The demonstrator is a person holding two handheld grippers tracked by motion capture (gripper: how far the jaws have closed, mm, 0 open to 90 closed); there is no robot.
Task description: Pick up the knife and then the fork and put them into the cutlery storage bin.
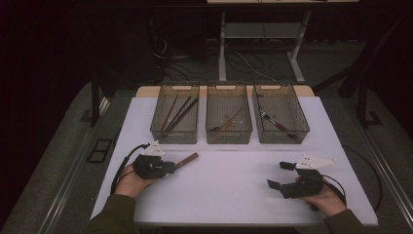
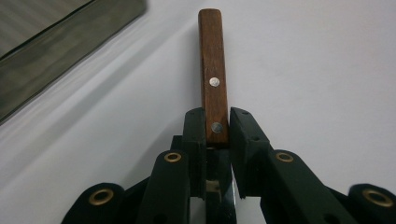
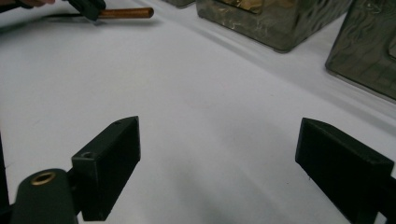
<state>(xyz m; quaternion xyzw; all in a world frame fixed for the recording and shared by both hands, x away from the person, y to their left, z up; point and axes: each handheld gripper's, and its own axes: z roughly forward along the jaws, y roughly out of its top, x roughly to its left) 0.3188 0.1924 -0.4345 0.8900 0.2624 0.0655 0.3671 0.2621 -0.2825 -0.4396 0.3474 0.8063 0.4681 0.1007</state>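
A knife with a brown wooden handle (image 1: 187,160) lies low over the white table (image 1: 234,195) at the front left. My left gripper (image 1: 171,165) is shut on it. In the left gripper view the two black jaws of the left gripper (image 2: 217,128) clamp the riveted handle (image 2: 212,70) at its near end, and a shiny blade runs back under them. My right gripper (image 1: 277,175) rests at the front right, open, with bare table between the jaws of the right gripper (image 3: 219,154). The right gripper view shows the handle (image 3: 126,13) and the left gripper (image 3: 88,7) far off.
Three translucent bins stand in a row at the back of the table. The left bin (image 1: 174,137) holds long dark sticks, the middle bin (image 1: 229,139) a slim utensil, the right bin (image 1: 285,139) a fork. Cables trail from both grippers.
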